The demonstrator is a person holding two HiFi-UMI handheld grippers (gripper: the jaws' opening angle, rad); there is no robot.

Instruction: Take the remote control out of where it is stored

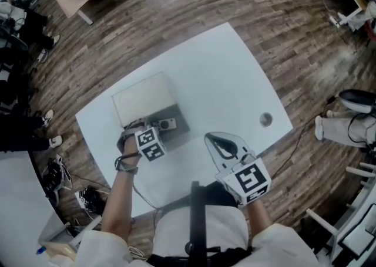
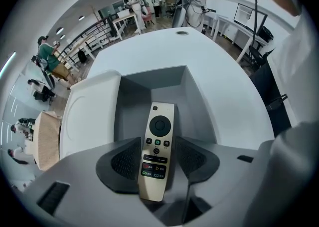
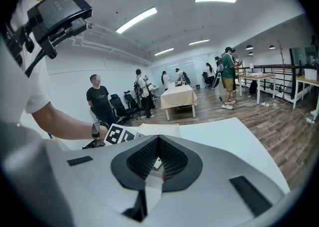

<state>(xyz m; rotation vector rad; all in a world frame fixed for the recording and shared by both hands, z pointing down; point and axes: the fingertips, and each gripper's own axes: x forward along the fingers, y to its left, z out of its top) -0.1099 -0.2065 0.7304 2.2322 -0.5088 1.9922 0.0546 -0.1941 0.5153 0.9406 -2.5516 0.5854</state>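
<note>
Left tool [image 2: 158, 157] jaws wide, pads [image 2: 124, 160] beside the remote [image 2: 160, 125], not pressing; remote lies in grey box [image 2: 199, 102] on bench [image 2: 224, 66]. I read right tool [image 3: 158, 160] closed, empty, at right.

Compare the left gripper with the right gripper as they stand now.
Jaws: the left gripper's stand apart; the right gripper's are together.
Contents: the left gripper has the remote control between its jaws, with the pads not pressing it; the right gripper holds nothing.
Place: the left gripper is at the open box; the right gripper is away from it, near the near edge of the white table.
Both are hand-held above that table.
</note>
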